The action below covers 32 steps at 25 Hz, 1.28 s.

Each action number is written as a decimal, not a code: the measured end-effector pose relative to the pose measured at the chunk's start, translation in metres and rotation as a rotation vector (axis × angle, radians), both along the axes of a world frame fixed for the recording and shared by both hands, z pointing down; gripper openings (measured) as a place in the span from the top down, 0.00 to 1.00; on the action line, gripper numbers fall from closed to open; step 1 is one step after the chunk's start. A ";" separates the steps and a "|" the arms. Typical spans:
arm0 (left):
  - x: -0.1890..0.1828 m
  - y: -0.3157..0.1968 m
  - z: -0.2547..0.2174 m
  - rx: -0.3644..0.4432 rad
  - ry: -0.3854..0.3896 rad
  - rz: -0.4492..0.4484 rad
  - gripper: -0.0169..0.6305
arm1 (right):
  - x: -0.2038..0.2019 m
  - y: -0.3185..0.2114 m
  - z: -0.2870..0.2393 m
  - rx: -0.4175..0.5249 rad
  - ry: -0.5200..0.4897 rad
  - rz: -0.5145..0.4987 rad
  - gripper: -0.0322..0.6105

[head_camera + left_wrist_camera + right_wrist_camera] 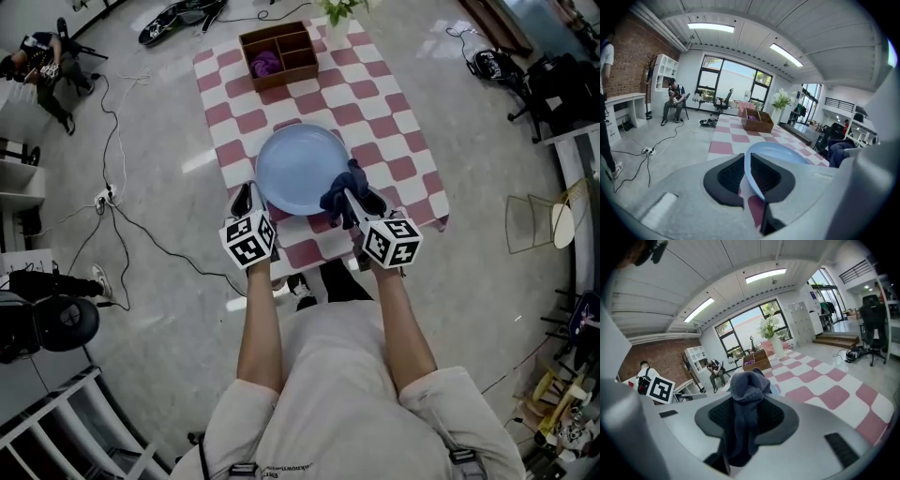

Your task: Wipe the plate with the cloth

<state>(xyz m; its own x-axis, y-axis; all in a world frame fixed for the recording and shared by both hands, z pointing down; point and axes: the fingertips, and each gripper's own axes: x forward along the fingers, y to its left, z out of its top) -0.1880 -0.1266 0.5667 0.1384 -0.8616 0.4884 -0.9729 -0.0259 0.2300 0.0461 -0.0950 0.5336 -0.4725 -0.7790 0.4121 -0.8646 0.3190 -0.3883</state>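
Observation:
A light blue plate (pixel 300 169) lies near the front edge of the pink-and-white checked table (pixel 375 112). My left gripper (pixel 249 200) is shut on the plate's near left rim; in the left gripper view the plate (pixel 776 152) rim runs between the jaws of the left gripper (pixel 749 176). My right gripper (pixel 354 204) is shut on a dark blue cloth (pixel 341 192) that rests against the plate's right edge. In the right gripper view the cloth (pixel 746 399) bunches up between the jaws of the right gripper (pixel 745 420) and hides most of the plate.
A brown divided wooden box (pixel 278 53) with a purple item (pixel 265 64) in it stands at the table's far end, beside a vase of flowers (pixel 780 104). Cables (pixel 117 202) trail over the floor on the left. A seated person (pixel 673 99) is far off.

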 end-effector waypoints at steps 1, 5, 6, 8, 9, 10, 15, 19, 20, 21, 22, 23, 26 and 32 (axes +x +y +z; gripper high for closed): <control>0.003 0.007 -0.004 0.005 -0.003 0.027 0.90 | -0.002 0.009 -0.002 -0.005 -0.005 -0.008 0.74; 0.011 0.038 -0.002 -0.016 -0.012 0.117 0.90 | -0.008 0.042 -0.003 -0.047 0.028 -0.048 0.74; 0.013 0.047 -0.001 -0.022 -0.005 0.129 0.90 | -0.008 0.049 -0.002 -0.053 0.052 -0.055 0.74; 0.018 0.063 -0.002 -0.026 0.004 0.164 0.90 | -0.008 0.061 -0.002 -0.057 0.101 -0.065 0.74; 0.021 0.070 -0.004 -0.027 0.002 0.187 0.90 | -0.009 0.066 -0.002 -0.059 0.118 -0.068 0.74; 0.024 0.077 -0.005 -0.027 -0.003 0.209 0.90 | -0.010 0.071 -0.002 -0.059 0.130 -0.069 0.74; 0.037 0.106 -0.021 -0.004 0.019 0.271 0.94 | -0.021 0.088 -0.003 -0.046 0.163 -0.087 0.74; 0.049 0.125 -0.033 0.009 0.008 0.328 0.96 | -0.027 0.100 -0.004 -0.038 0.183 -0.082 0.74; 0.051 0.128 -0.036 0.015 0.004 0.337 0.96 | -0.028 0.102 -0.003 -0.037 0.186 -0.081 0.74; 0.052 0.131 -0.039 0.024 0.000 0.340 0.96 | -0.029 0.105 -0.003 -0.035 0.187 -0.080 0.74; 0.052 0.132 -0.042 0.034 -0.004 0.338 0.96 | -0.029 0.107 -0.002 -0.033 0.187 -0.080 0.74; 0.052 0.134 -0.046 0.042 -0.007 0.336 0.96 | -0.029 0.109 -0.001 -0.033 0.186 -0.078 0.74; 0.052 0.138 -0.051 0.050 -0.017 0.344 0.96 | -0.025 0.116 0.001 -0.034 0.190 -0.065 0.74; 0.053 0.141 -0.053 0.043 -0.015 0.376 0.96 | -0.025 0.124 0.002 -0.034 0.215 -0.053 0.74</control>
<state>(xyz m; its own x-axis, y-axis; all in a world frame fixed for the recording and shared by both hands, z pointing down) -0.1351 0.0139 0.5141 0.4421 -0.7714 0.4577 -0.8967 -0.3915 0.2065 0.0209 0.0294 0.5351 -0.4113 -0.7391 0.5334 -0.9108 0.3565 -0.2083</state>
